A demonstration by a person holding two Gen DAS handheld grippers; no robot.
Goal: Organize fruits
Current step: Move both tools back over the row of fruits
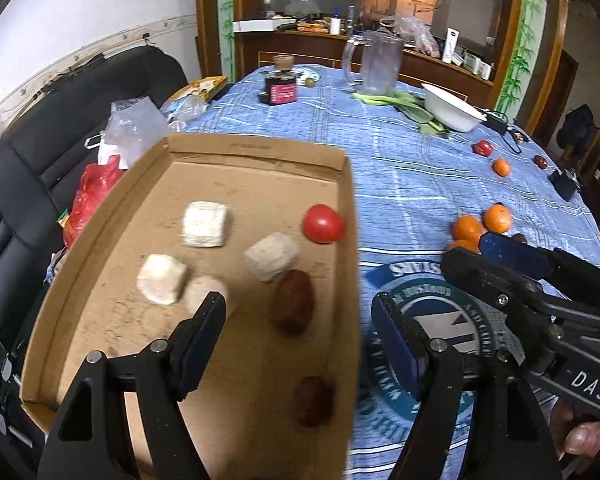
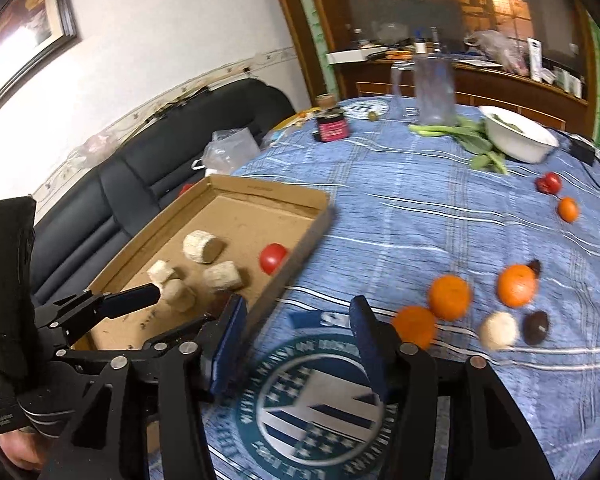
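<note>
Hovering over the shallow brown cardboard tray (image 1: 256, 148), our left gripper (image 1: 298, 330) has its fingers spread with nothing between them. Inside the tray lie a round red tomato (image 1: 323, 224), four pale cylindrical chunks (image 1: 204, 224) and two dark reddish-brown oval fruits (image 1: 292, 302). Our right gripper (image 2: 296, 338) hangs just beside the tray's near wall, over the blue plaid tablecloth (image 2: 400, 208), also spread and empty. Three round orange tangerines (image 2: 449, 297) sit together on the cloth to its right, near a pale round piece (image 2: 499, 330).
</note>
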